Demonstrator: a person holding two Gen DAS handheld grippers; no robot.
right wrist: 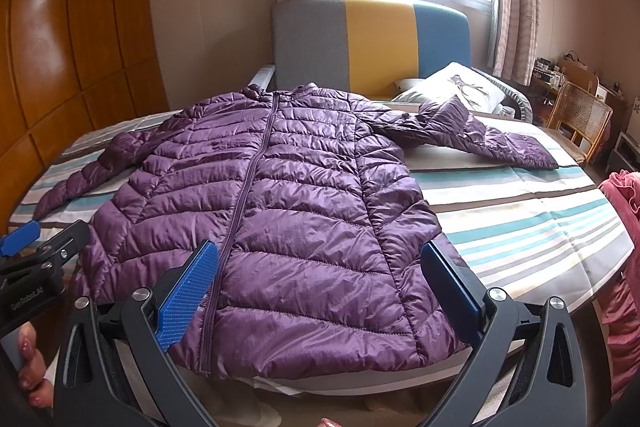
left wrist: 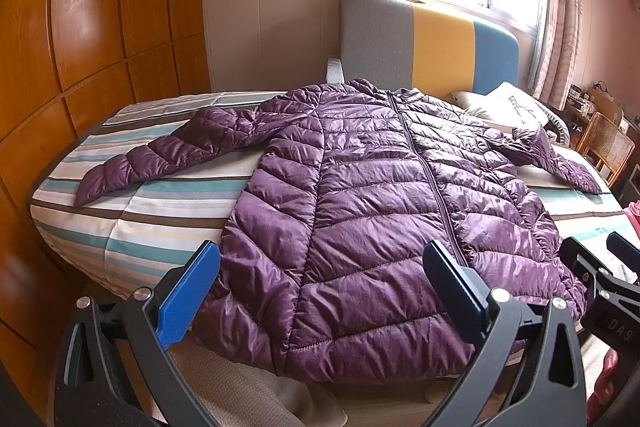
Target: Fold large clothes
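Note:
A purple quilted puffer jacket (left wrist: 360, 219) lies flat and zipped on the striped bed (left wrist: 132, 223), front up, hem toward me, both sleeves spread out to the sides. It also fills the middle of the right wrist view (right wrist: 280, 207). My left gripper (left wrist: 320, 291) is open and empty, hovering over the left half of the hem. My right gripper (right wrist: 320, 291) is open and empty over the right half of the hem. Each gripper shows at the edge of the other's view, the right gripper (left wrist: 608, 267) and the left gripper (right wrist: 36, 251).
A grey, yellow and blue headboard (left wrist: 428, 47) stands at the far end with a white pillow (right wrist: 456, 87) beside it. Wooden wardrobe doors (left wrist: 80, 27) run along the left. A wicker chair (right wrist: 580, 123) and a pink garment (right wrist: 624, 267) are at the right.

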